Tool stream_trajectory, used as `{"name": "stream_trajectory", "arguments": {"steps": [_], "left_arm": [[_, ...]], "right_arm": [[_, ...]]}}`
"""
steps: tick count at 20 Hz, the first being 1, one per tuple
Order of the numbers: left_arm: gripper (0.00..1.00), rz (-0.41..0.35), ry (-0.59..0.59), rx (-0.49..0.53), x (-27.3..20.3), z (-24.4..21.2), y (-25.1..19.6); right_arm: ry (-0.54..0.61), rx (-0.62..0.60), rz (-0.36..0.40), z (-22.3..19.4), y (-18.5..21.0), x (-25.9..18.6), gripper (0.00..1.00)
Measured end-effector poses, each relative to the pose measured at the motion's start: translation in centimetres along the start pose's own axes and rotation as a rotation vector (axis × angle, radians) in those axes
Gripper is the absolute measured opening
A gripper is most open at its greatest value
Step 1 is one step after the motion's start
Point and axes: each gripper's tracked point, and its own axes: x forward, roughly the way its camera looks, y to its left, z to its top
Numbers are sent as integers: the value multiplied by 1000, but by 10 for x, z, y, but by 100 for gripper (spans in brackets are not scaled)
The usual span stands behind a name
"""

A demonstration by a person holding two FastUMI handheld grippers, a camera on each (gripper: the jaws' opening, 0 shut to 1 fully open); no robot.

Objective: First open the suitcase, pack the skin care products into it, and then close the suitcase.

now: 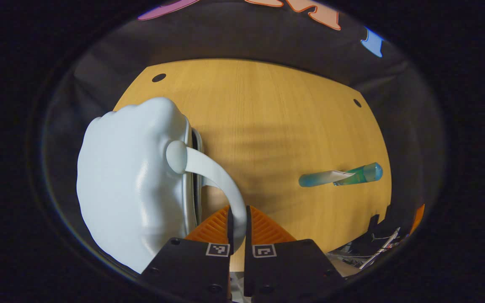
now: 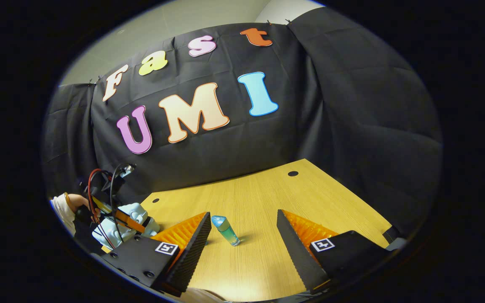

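Left gripper view: left tool (image 1: 237,225) clamped on suitcase handle (image 1: 219,176).

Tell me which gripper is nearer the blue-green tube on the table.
Right. The right gripper hangs open with the tube just ahead between its fingers; the left gripper, shut on the suitcase handle, sits well aside.

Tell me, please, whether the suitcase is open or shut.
Shut: the suitcase halves meet along the seam, while the left gripper pinches its handle.

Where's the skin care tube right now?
The blue-green tube lies on the bare wooden table, apart from the white suitcase in the left gripper view. In the right gripper view it sits ahead of the open right gripper.
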Motion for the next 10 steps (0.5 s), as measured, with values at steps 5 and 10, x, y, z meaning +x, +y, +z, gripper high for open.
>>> {"name": "stream_trajectory", "arguments": {"steps": [5, 10], "left_arm": [[5, -100, -26, -17, -29, 16, -16], [5, -190, -79, -41, -62, 31, -21]], "right_arm": [[2, -6, 6, -2, 5, 0, 98], [-6, -19, 29, 2, 16, 1, 98]]}}
